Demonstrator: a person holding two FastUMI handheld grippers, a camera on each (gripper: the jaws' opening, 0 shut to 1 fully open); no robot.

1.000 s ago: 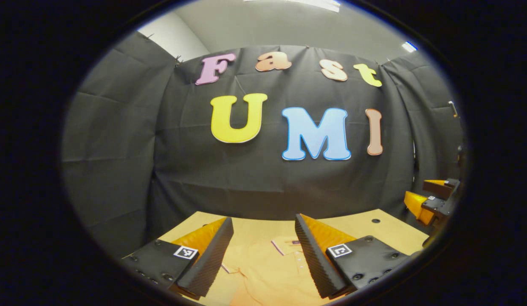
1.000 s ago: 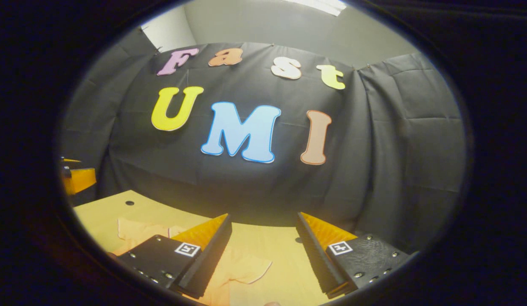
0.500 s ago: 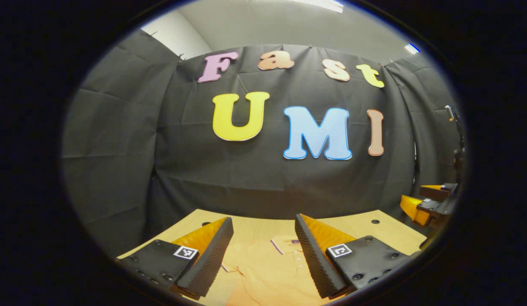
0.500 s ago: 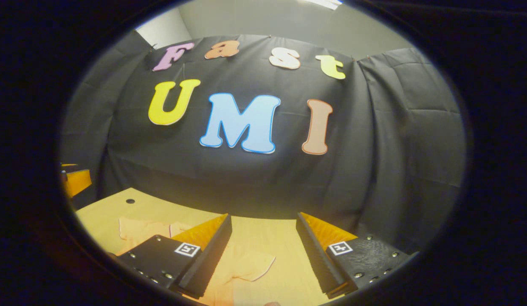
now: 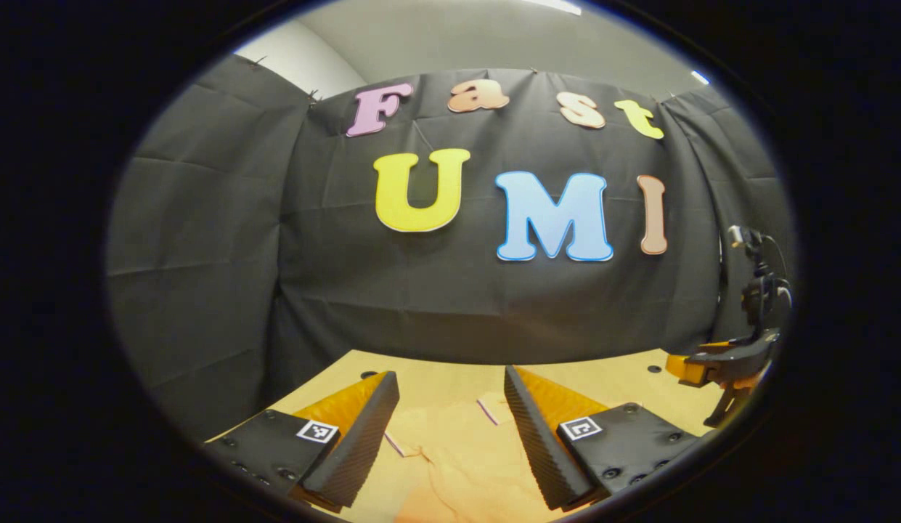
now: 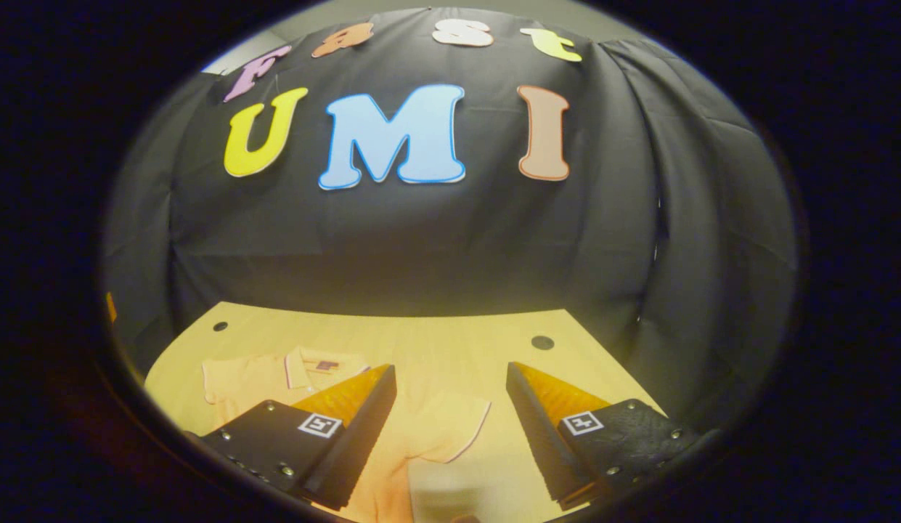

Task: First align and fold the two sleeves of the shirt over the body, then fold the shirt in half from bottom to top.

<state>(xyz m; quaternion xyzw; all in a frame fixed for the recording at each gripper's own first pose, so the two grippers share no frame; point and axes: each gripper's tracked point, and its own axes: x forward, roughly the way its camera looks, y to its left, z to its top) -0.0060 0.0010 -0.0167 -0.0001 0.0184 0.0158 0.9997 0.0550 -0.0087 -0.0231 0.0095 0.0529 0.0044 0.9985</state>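
An orange polo shirt (image 6: 261,378) lies flat on the wooden table (image 6: 435,341), collar toward the booth wall. In the right gripper view its right sleeve (image 6: 446,432) spreads out between my fingers, and my right gripper (image 6: 450,436) hovers open above it, holding nothing. In the left gripper view the shirt (image 5: 457,457) lies below my left gripper (image 5: 446,439), which is open and empty above the left shoulder area. The right gripper (image 5: 715,363) also appears at the far right of the left gripper view, above the table.
Small round holes (image 6: 542,342) mark the table top near its far corners. The black booth wall (image 6: 421,240) stands close behind the table's far edge. A stand with cables (image 5: 759,283) rises at the right side in the left gripper view.
The right gripper has tipped downward and moved in over the table, so more of the shirt and table shows. The left gripper has shifted slightly. Both stay open.
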